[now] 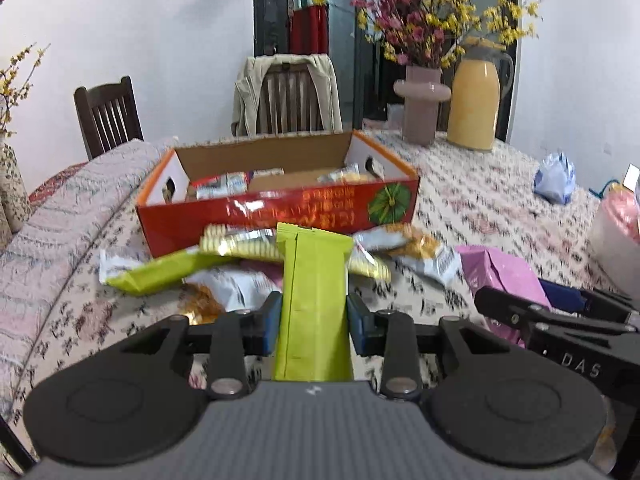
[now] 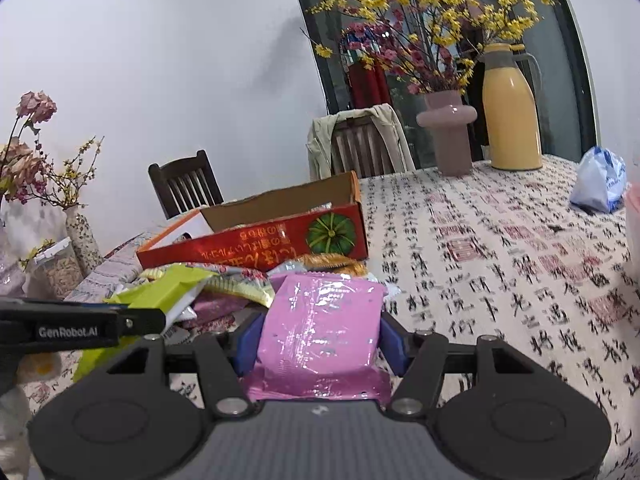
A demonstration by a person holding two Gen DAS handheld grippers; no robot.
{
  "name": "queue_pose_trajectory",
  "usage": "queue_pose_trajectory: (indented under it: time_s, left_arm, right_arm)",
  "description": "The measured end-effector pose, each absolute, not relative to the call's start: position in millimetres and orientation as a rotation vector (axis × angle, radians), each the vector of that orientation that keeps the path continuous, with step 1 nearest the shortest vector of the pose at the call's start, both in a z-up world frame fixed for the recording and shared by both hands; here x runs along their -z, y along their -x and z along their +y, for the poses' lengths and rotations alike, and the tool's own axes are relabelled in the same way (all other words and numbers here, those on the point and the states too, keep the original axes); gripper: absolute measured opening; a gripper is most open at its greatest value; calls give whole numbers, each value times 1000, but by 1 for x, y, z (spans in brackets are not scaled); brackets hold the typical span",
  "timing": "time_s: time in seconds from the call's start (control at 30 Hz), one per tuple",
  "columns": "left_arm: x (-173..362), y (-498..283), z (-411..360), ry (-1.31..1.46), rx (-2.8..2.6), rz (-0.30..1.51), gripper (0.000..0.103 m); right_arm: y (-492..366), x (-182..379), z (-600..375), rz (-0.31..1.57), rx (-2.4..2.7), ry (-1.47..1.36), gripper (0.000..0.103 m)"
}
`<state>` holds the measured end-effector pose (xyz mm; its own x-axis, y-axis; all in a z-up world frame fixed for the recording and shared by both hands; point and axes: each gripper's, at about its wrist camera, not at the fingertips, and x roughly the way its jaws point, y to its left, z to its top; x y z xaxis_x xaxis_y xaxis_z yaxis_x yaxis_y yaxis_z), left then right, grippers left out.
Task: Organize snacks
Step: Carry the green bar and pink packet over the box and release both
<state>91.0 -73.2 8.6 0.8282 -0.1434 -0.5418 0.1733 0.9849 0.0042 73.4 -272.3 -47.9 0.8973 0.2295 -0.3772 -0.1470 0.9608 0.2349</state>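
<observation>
the left tool [image 1: 314,320] is clamped on a green snack packet [image 1: 314,292] just short of the red box [image 1: 280,212] ahead on the bench [image 1: 480,200], while the right tool [image 2: 320,344] beside it grips a pink snack packet [image 2: 320,328].

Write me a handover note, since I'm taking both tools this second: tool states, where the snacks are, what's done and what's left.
Left tool: shut on the green packet, lifted above the pile.
Right tool: shut on the pink packet.
Red box: open on the table, behind the pile, a few snacks already inside.
Loose pile: packets lie in front of the box.
Left: drop both held packets in the box, then clear the pile.
</observation>
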Motion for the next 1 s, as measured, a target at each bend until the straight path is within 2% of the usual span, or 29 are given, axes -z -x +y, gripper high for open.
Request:
queue_pose_trajectory:
  time_s: [0.57, 1.0]
  left_arm:
    - [-68, -162, -51, 14, 112, 446, 35]
    - [-80, -247, -25, 65, 50, 437, 35]
  right_arm:
    - [-153, -8, -243, 323, -210, -130, 60]
    - [-241, -30, -216, 330, -197, -88, 60]
